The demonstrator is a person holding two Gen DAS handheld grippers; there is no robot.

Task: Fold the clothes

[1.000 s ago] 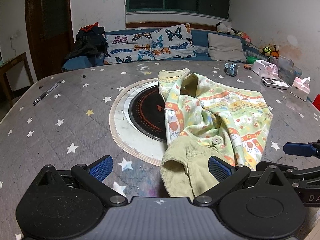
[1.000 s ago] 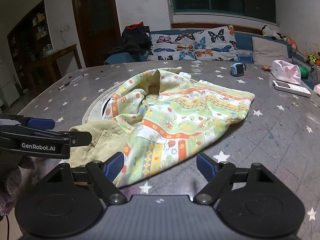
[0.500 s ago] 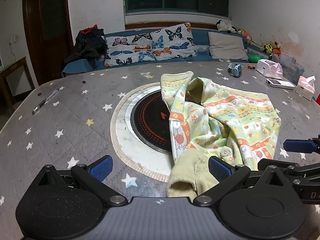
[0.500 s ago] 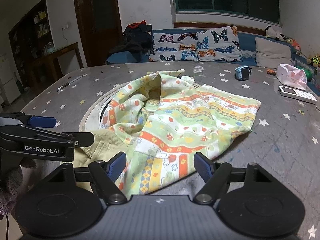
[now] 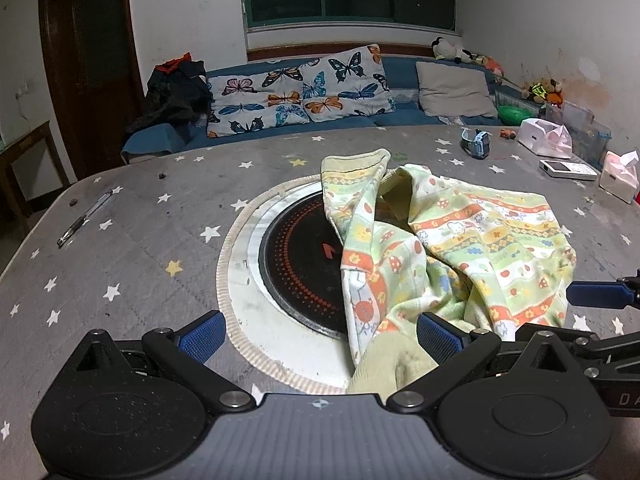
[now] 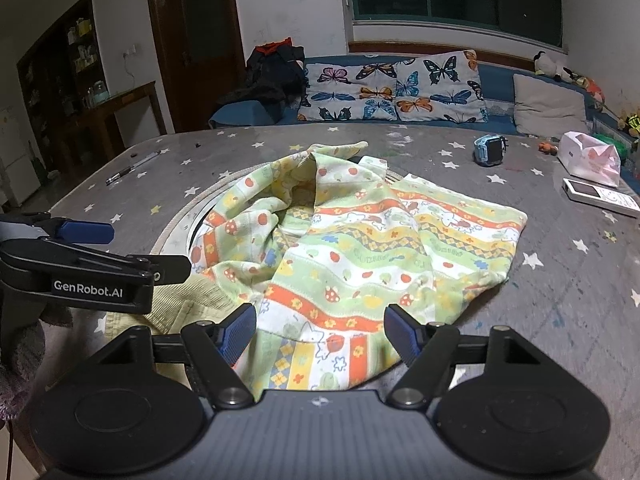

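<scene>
A crumpled child's garment (image 5: pixel 460 248) with green, orange and yellow cartoon stripes lies on the star-patterned grey table (image 5: pixel 132 256), partly over a round black hotplate (image 5: pixel 304 264). Its plain green hem (image 5: pixel 396 364) reaches my left gripper (image 5: pixel 320 334), which is open, the hem by its right finger. In the right wrist view the garment (image 6: pixel 360 252) spreads ahead of my right gripper (image 6: pixel 320 334), which is open with the near cloth edge between its fingers. The left gripper (image 6: pixel 80 264) shows at that view's left.
A pen (image 5: pixel 84 218) lies at the table's left. A blue watch (image 6: pixel 490 150), a white bag (image 6: pixel 590 158), a white device (image 6: pixel 600 196) and a tissue box (image 5: pixel 620 174) sit at the right and far right. A sofa with butterfly cushions (image 5: pixel 304 92) stands behind.
Both grippers have moved forward and lower toward the garment's near edge. The right gripper's fingers have narrowed slightly around the cloth edge. The garment has not visibly shifted.
</scene>
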